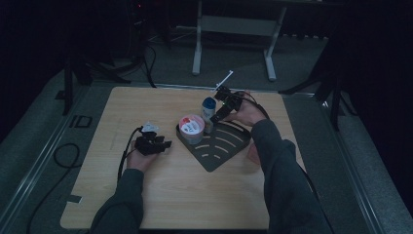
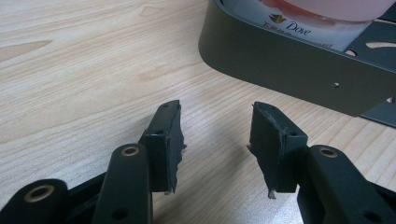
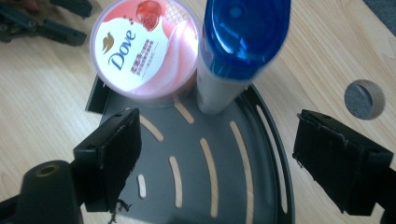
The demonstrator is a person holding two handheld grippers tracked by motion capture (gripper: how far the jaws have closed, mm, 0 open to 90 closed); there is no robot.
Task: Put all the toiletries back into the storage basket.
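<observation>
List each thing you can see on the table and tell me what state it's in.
Left claw: open, holding nothing, low over the table.
Right claw: open wide, holding nothing, above the rack.
Rack: flat on the table, holding two things.
Tub: lid on, upright in the rack.
Bottle: blue cap shut, upright in the rack beside the tub.

Bare tabletop left/front, tub & bottle crowd tray back
</observation>
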